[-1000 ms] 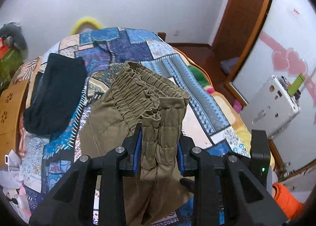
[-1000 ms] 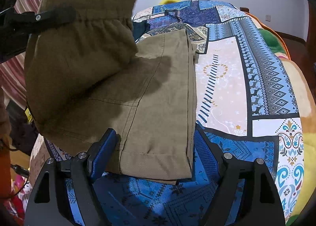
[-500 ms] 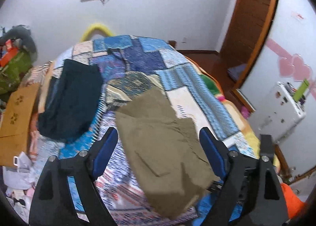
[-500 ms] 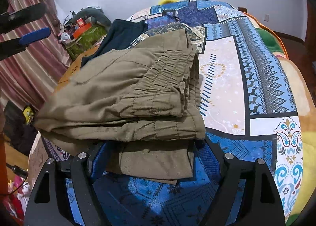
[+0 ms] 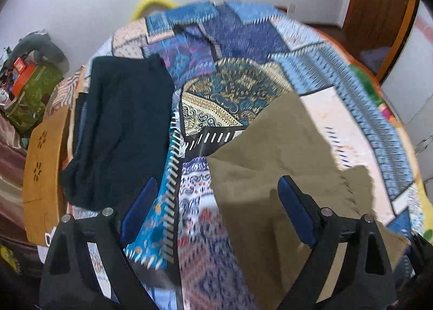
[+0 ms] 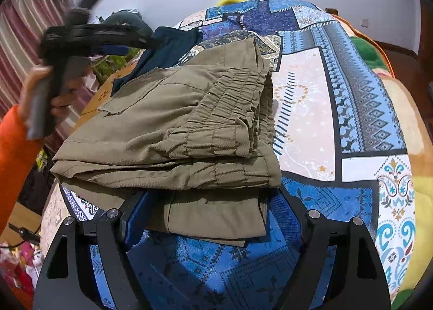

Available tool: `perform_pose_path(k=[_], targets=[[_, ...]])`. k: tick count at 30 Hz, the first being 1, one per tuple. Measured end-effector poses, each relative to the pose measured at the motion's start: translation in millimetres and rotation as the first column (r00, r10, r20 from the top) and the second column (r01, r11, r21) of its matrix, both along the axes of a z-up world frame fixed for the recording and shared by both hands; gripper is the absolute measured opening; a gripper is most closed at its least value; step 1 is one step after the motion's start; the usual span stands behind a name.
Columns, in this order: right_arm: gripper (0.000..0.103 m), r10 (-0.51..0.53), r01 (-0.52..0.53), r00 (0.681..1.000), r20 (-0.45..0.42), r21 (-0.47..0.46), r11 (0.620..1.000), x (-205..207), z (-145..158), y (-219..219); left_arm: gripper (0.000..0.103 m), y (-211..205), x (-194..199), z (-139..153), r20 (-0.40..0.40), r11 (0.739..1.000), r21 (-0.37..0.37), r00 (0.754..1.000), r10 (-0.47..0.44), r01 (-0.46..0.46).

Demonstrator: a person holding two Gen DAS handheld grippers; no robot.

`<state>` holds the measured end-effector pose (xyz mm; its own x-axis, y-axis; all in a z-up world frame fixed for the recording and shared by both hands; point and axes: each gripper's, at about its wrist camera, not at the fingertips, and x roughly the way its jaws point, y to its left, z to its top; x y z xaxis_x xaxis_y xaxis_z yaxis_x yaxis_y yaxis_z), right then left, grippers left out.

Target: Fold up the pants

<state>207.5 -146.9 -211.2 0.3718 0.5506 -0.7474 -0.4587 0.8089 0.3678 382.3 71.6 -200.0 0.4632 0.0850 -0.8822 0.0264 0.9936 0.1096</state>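
The olive-khaki cloth pants with a gathered elastic waistband (image 6: 184, 134) lie folded in a stack on the blue patchwork-patterned bedspread (image 6: 324, 109). The right hand-held gripper (image 6: 213, 220) sits low at the near end of the pants, its blue-padded fingers spread wide on either side of the bottom layer's hem, pinching nothing. The left hand-held gripper (image 5: 216, 210) is raised above the pants' left side, fingers spread and empty; the pants show under its right finger. A folded dark navy garment (image 5: 119, 131) lies on the bedspread just left of the pants.
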Motion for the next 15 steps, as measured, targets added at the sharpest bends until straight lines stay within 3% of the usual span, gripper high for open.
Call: perform_pose_path(k=[4,9,15], targets=[[0.079,-0.009,0.01,1.0,-0.013,0.016,1.0,0.9,-0.9,-1.8,0.091,-1.0,29.5,-29.3,-0.075,1.0,0.019,0.997,0.01,-0.008],[0.079,-0.011,0.011,1.0,-0.01,0.006,1.0,2.1,0.5,-4.5,0.093,-1.4,40.7,-74.6,-0.189,0.988,0.155,0.982,0.023,0.006],[0.079,-0.035,0.035,0.999,0.004,0.011,0.999,4.3,6.0,-17.0,0.098,12.0,10.7,-70.9,-0.169,0.99,0.141,0.985,0.028,-0.004]])
